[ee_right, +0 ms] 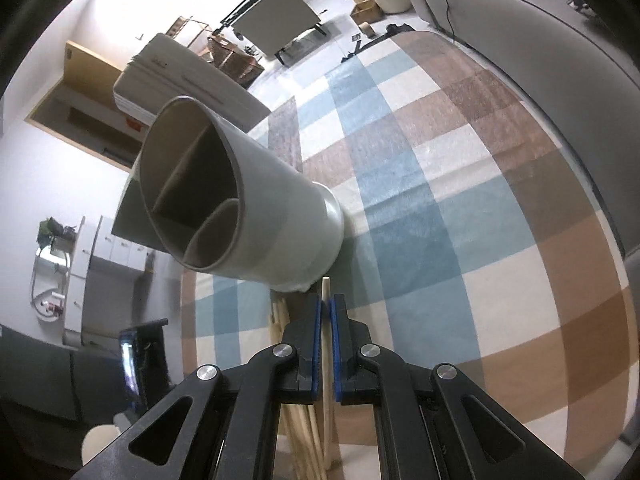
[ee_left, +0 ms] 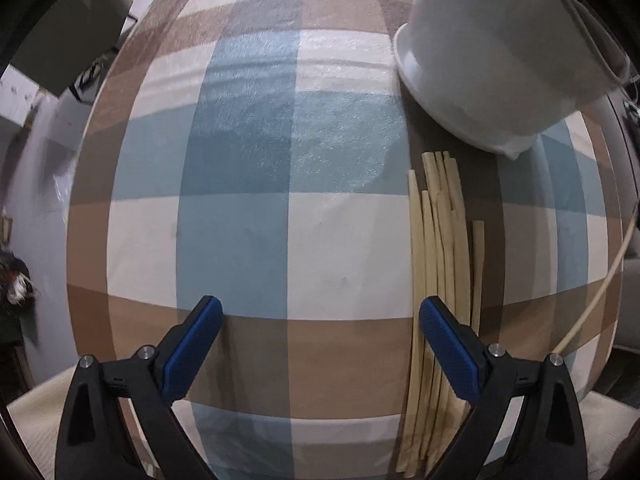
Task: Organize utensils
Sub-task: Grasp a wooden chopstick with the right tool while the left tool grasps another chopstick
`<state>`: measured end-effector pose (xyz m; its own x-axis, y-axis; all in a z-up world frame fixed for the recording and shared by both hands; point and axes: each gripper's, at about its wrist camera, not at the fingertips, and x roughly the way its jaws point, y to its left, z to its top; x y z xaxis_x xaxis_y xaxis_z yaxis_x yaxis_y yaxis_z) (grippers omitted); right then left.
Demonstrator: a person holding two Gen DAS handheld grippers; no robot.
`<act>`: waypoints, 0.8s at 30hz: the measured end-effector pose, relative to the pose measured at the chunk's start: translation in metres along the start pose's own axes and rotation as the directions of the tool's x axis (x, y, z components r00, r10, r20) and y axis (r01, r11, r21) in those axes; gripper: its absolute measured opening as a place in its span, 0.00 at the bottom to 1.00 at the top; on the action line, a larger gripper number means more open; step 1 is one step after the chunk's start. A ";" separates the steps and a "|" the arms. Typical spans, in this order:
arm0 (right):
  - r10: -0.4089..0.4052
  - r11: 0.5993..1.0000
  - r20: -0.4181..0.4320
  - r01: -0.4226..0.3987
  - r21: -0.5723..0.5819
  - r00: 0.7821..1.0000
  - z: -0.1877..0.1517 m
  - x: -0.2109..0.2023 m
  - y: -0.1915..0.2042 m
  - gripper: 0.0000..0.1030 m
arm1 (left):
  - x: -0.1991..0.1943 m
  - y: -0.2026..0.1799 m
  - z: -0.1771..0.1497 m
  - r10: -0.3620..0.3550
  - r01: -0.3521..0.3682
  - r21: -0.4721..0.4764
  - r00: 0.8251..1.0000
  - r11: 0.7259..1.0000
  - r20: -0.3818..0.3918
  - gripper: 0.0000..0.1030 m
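Note:
Several pale wooden chopsticks lie bundled on the plaid tablecloth. My left gripper hovers over the cloth, open and empty, its right finger over the bundle's edge. A white utensil holder stands just beyond the bundle. In the right wrist view the holder shows divided compartments inside, and the bundle lies at its foot. My right gripper is shut on a single chopstick, whose tip pokes out toward the holder's base. One more pale stick slants at the left view's right edge.
The round table's edge curves down the left side. A grey sofa runs along the far side of the table. A dark device with a lit screen sits low on the left. Cabinets and boxes stand across the room.

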<state>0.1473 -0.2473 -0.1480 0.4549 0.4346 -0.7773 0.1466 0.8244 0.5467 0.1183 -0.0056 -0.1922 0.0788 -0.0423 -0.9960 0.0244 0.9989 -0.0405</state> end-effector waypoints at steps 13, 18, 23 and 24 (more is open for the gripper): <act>-0.007 1.000 0.014 0.007 -0.021 1.000 -0.001 0.001 0.005 0.04 | 0.005 0.002 0.006 0.021 -0.021 -0.007 1.000 1.000 0.005 0.94; -0.002 1.000 0.015 0.002 -0.020 1.000 0.001 0.002 0.005 0.04 | 0.007 0.010 0.008 0.028 -0.028 0.002 1.000 1.000 0.002 0.94; 0.005 1.000 0.017 -0.005 -0.020 1.000 0.002 0.002 0.006 0.04 | 0.002 -0.010 0.018 0.091 -0.090 0.036 0.996 0.995 -0.006 0.91; 0.002 1.000 0.020 -0.001 -0.026 1.000 0.002 0.002 0.007 0.04 | 0.003 -0.009 0.019 0.079 -0.079 0.033 0.997 0.996 -0.008 0.91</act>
<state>0.1511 -0.2413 -0.1446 0.4726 0.4289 -0.7699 0.1235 0.8327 0.5397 0.1372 -0.0148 -0.1930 0.0723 0.0374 -0.9967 0.0508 0.9979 0.0411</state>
